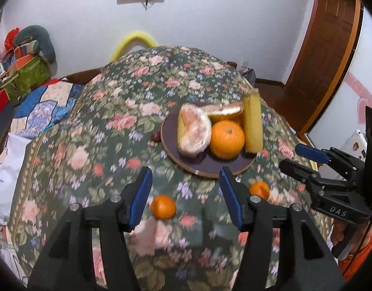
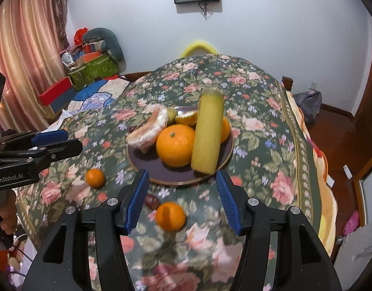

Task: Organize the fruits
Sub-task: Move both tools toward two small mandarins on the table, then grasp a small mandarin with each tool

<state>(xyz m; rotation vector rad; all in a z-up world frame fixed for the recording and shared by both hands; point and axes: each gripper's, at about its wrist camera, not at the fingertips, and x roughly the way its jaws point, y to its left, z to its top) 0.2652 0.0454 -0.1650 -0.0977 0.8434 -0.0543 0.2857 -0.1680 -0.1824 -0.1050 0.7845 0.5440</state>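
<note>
The left gripper (image 1: 186, 177) hangs released above a small tangerine (image 1: 163, 206) on the floral surface (image 1: 113, 111). Toward the far edge, a plate (image 2: 147, 160) holds orange (image 2: 175, 145) and banana (image 2: 207, 133). The right gripper (image 2: 182, 181) is released over another tangerine (image 2: 170, 215).

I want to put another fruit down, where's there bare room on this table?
Free: the floral tablecloth left of the plate and behind it. Crowded: the plate itself, and the strip before it with two small oranges.
</note>
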